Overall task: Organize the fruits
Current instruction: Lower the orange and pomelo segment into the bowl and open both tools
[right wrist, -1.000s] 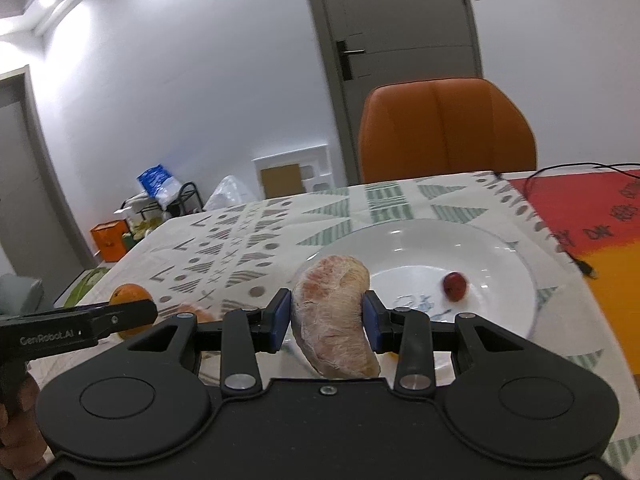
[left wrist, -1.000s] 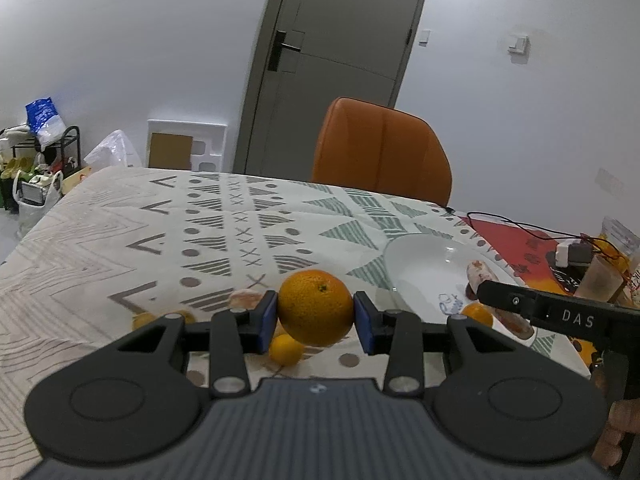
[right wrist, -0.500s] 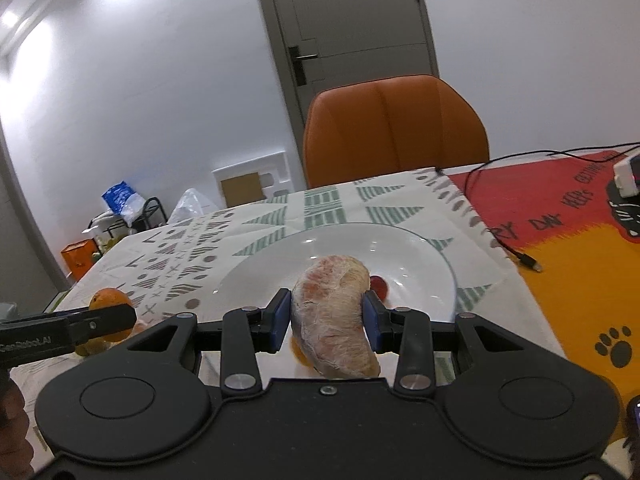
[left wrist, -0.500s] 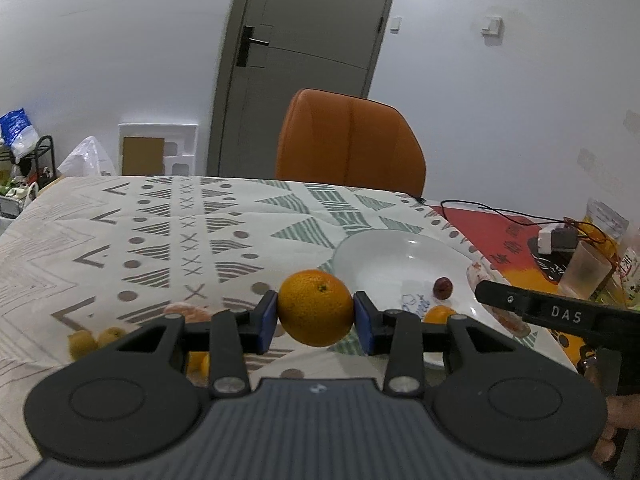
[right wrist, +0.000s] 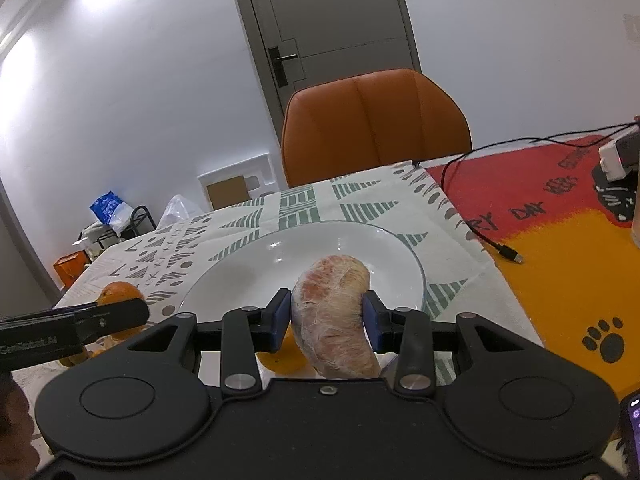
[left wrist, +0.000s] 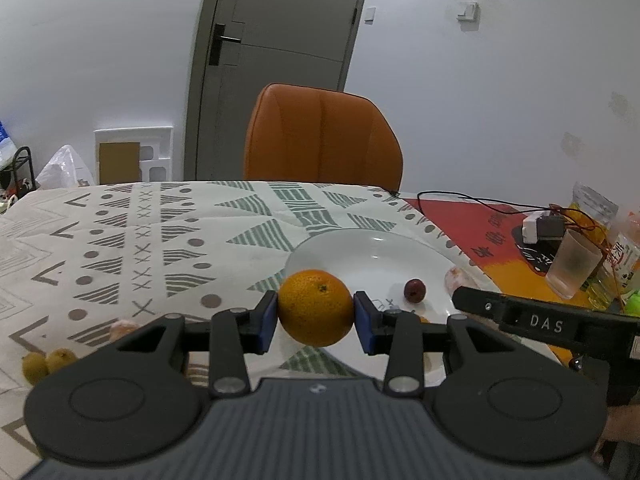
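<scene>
My left gripper (left wrist: 315, 314) is shut on an orange (left wrist: 315, 307) and holds it above the near left rim of the white plate (left wrist: 372, 254). A small red fruit (left wrist: 415, 289) lies in the plate. My right gripper (right wrist: 327, 316) is shut on a peeled pomelo segment (right wrist: 334, 318) and holds it over the near part of the plate (right wrist: 248, 270). A small orange fruit (right wrist: 280, 362) lies under the right gripper. The orange held by the left gripper shows at the left of the right wrist view (right wrist: 120, 294).
Two small green fruits (left wrist: 46, 362) and a peeled segment (left wrist: 122, 328) lie on the patterned tablecloth (left wrist: 140, 240) at left. A plastic cup (left wrist: 572, 262), a charger with cable (left wrist: 538, 228) and packets stand on the red-orange mat (right wrist: 560, 248) at right. An orange chair (left wrist: 322, 136) stands behind the table.
Both grippers have moved toward the plate with their fruit held. The left one swung right, so the plate now lies just behind the orange. The right one came closer over the plate.
</scene>
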